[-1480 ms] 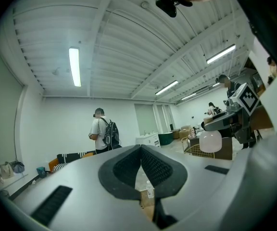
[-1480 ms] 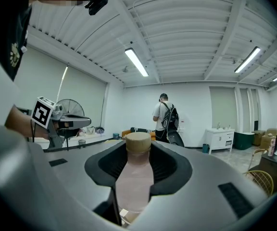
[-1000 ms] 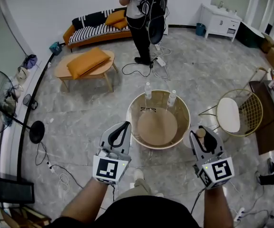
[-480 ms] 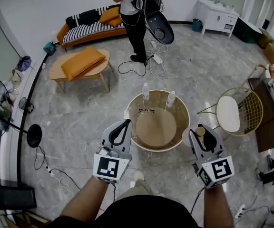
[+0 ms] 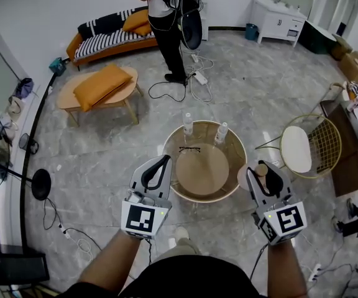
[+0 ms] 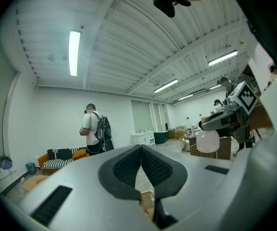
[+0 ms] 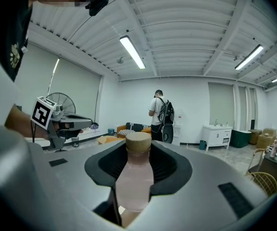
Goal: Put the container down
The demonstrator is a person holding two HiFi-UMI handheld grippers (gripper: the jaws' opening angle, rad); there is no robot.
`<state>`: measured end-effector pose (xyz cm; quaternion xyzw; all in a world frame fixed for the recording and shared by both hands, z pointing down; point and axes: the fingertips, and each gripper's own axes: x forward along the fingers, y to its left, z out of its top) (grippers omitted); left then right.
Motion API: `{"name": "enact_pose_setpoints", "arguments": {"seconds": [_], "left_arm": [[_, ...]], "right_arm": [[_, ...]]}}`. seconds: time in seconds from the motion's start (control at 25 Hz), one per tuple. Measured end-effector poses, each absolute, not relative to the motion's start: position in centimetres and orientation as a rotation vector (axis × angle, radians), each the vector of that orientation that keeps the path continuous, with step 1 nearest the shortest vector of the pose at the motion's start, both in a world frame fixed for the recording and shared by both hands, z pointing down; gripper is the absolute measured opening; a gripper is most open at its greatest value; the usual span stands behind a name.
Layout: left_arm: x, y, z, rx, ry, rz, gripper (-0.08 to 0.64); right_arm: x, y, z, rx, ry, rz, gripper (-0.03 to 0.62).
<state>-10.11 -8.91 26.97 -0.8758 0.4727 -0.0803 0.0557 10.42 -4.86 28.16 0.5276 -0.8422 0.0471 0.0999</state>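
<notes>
Head view: marble floor point(image 5: 104, 160) all round, round table point(image 5: 202, 169) dead ahead. Its top is mostly bare, with two water bottles point(image 5: 188, 124) at the far rim and glasses point(image 5: 189, 149) just near of them, so I judge the middle and near side free for a landing.

Right claw point(image 5: 261, 169) is clamped on the container point(image 7: 134, 182). It's in the air just off the table's near-right rim, not over the top yet.

Right gripper view: pads flank it just below the cap. Cap up, long axis vertical; I reckon that's so it can go straight down on its base.

Left claw point(image 5: 161, 163) is clenched on nothing, pads meeting, off the near-left rim. My guess: parked clear, not needed for the put-down.
</notes>
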Motion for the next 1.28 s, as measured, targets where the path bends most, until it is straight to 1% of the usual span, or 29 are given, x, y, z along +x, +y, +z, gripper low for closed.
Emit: {"name": "enact_pose_setpoints", "arguments": {"seconds": [0.48,0.92,1.28], "left_arm": [[-11.1,-11.7,26.5,-2.712,1.345,-0.167,0.015],[-11.0,-12.8,26.9,-2.741,1.324,-0.176,0.015],[-11.9,-15.0,27.5,-2.713,1.396,-0.199,0.015]], "right_arm": [[8.2,-6.6,27.6,1.624,-2.447,0.139,0.152],[8.3,-7.8,27.5,1.647,-2.422,0.143,0.152],[7.9,-10.8,28.1,1.6,-2.461,0.15,0.152]]}}
